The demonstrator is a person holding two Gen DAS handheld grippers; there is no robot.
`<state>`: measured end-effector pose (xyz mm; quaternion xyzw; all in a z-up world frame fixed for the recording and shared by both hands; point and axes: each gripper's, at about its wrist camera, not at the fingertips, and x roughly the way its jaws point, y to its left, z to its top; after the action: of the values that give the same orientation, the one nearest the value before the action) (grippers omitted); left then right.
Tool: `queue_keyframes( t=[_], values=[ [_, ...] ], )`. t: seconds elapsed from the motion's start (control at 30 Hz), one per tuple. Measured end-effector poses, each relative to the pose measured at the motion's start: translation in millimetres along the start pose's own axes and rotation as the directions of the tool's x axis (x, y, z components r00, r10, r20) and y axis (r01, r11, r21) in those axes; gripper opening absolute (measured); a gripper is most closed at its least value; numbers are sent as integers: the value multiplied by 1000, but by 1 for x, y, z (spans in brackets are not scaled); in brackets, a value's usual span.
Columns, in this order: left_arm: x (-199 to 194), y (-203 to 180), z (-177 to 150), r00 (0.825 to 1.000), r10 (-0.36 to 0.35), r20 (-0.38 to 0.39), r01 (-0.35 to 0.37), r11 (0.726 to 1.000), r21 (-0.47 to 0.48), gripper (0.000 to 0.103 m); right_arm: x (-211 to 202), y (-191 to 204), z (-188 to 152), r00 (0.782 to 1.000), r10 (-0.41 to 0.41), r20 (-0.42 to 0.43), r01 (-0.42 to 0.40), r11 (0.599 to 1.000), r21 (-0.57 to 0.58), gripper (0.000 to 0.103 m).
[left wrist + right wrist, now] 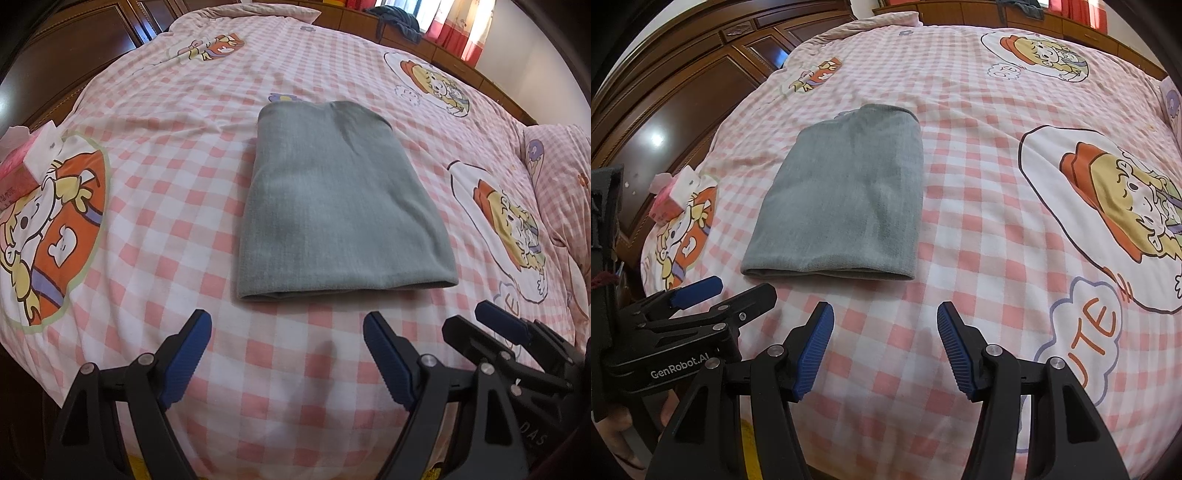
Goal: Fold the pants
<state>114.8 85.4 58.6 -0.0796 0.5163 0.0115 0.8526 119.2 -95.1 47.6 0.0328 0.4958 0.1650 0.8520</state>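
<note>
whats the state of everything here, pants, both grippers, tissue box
grey pants: folded into a compact rectangle, lying flat on the bed, touched by neither gripper
left gripper: open, empty, short of the pants' near edge
right gripper: open, empty, also short of the pants
tissue box: open, a tissue sticking out
checked bedcover: spread out, lightly wrinkled

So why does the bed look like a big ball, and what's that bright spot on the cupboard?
Left wrist view: the fisheye lens bulges the pink checked bedspread into a dome and darkens the corners; the folded grey pants stay sharp. Right wrist view: same bulge, and the white spot is lamp glare on the glossy dark wooden wardrobe.
</note>
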Motion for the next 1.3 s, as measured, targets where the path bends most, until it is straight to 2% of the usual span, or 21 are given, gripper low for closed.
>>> queue_keyframes(
  t=[1.3],
  values=[
    [4,-2,-5,1000,-2,-7,2,1000,1,87,0,0,0,1000,3,-1,-3,1000,1,59]
  ],
)
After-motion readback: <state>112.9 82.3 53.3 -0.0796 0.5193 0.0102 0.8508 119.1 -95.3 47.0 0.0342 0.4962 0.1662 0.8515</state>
